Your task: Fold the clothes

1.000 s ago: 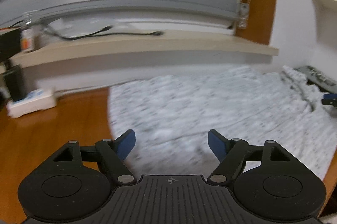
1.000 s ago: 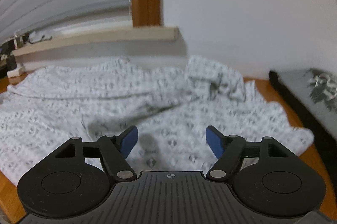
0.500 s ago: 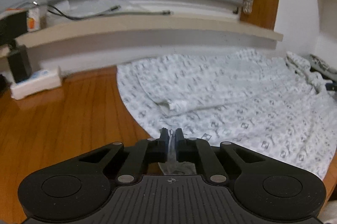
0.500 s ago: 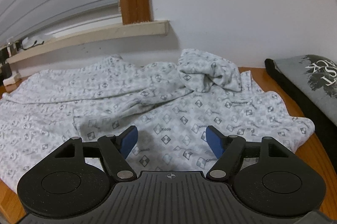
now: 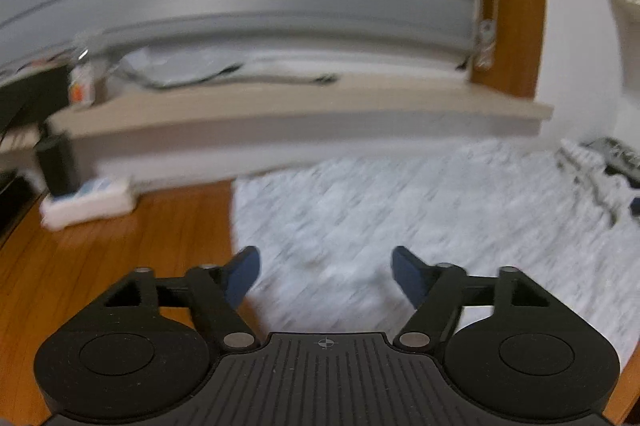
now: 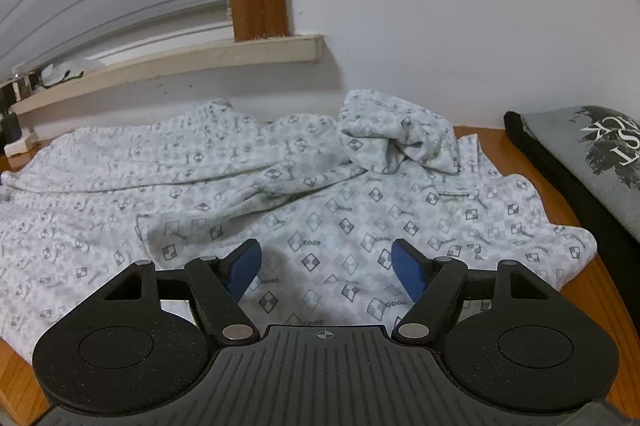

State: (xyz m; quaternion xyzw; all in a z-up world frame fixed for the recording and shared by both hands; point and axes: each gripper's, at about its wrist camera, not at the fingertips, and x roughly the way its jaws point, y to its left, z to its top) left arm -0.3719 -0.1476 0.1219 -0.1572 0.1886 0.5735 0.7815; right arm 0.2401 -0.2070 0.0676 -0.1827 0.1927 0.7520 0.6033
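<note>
Left wrist view, blurred: the left hand-held gripper (image 5: 326, 268) is opening, wide, nothing between its jaws; the shirt (image 5: 440, 209) fills lower right on the table (image 5: 120, 246).

Right wrist view: the right hand-held gripper (image 6: 326, 266) stands wide and empty over the shirt (image 6: 280, 193) at centre frame.

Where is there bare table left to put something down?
Bare wooden table lies left of the patterned garment, up to the white box. A thin wood strip separates garment and grey printed cushion. The middle is covered.

free: bare wooden table (image 5: 100, 258) left | obstacle: folded grey garment (image 6: 592, 161) right
</note>
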